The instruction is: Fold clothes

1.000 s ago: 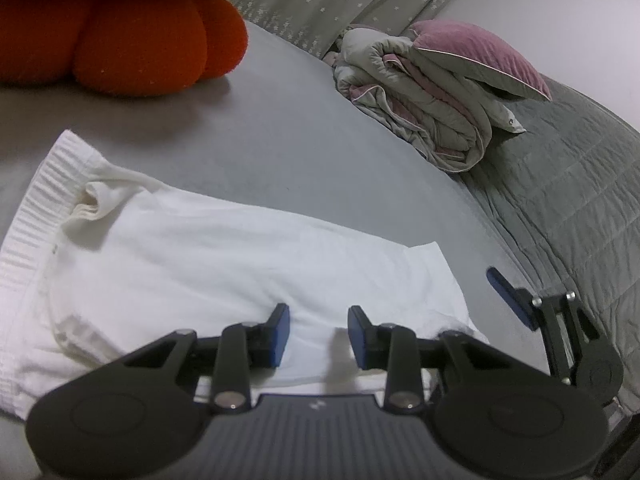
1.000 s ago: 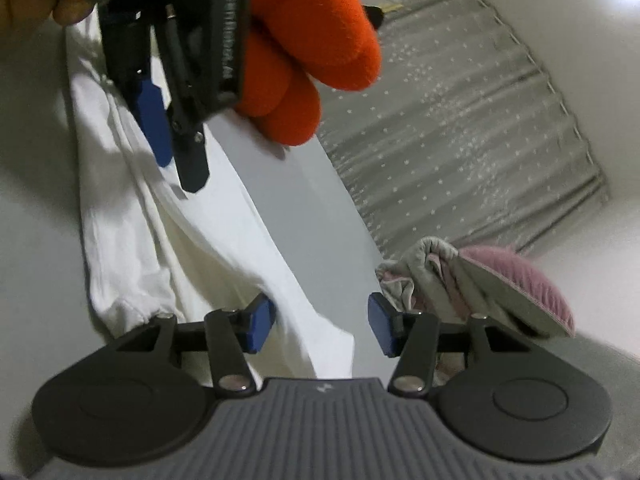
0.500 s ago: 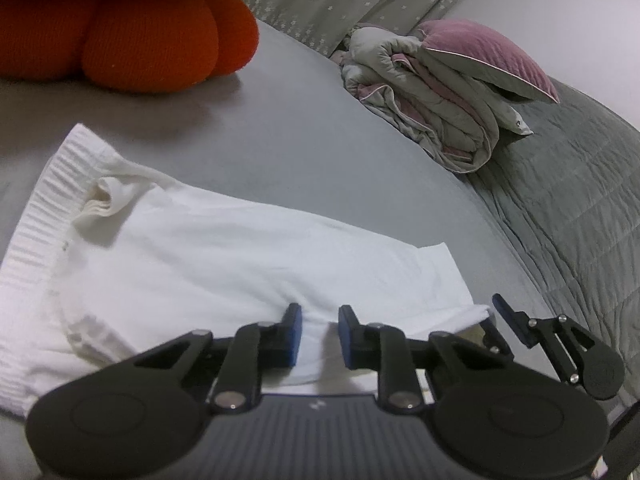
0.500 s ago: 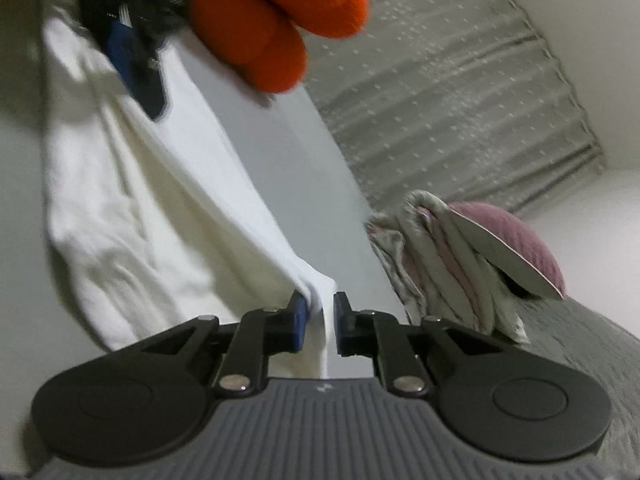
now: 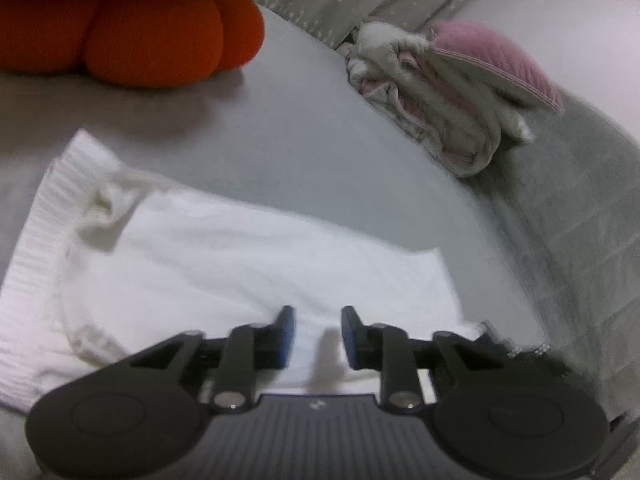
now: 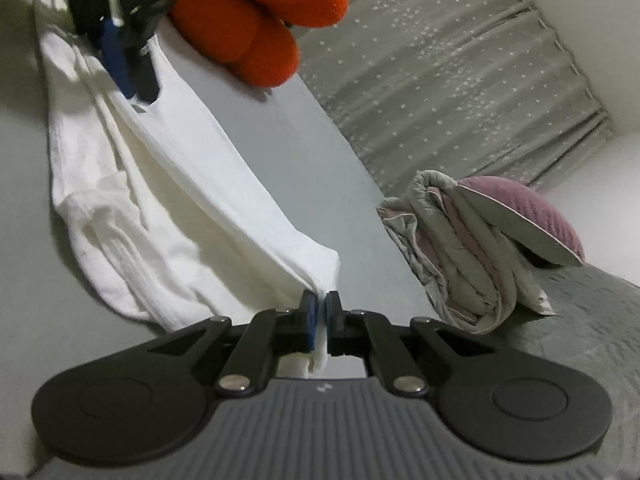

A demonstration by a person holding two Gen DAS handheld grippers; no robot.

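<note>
Left wrist view
Left gripper [image 5: 317, 336]: low over the near edge of the bed, jaws narrow and opening — white fabric lies under the gap, pads not pressing on it.
White garment [image 5: 224, 264]: spread flat on the grey bed [image 5: 304, 168], ribbed band toward the left edge, hem end reaching toward the right.
Right gripper [image 5: 516, 346]: blurred, just past the garment's right corner; state not readable here.
Orange plush [image 5: 132, 28]: at the far left of the bed, well apart from the garment.
Folded quilt [image 5: 436, 108]: at the far right edge, with a pink pillow [image 5: 492, 56] leaning on it.

Right wrist view
Right gripper [image 6: 319, 314]: jaws closed tight on a corner of the white garment [image 6: 160, 208] — cloth pinched between the pads and pulled into a taut ridge.
Left gripper [image 6: 128, 64]: at the garment's other end, near the far left corner of the bed [image 6: 304, 168], tips down on the cloth.
Orange plush [image 6: 256, 12]: just beside the left gripper.
Folded quilt [image 6: 452, 256]: right of the garment, apart from it, pink pillow [image 6: 528, 212] on top.
Grey starred curtain [image 6: 448, 80]: behind the bed.
</note>
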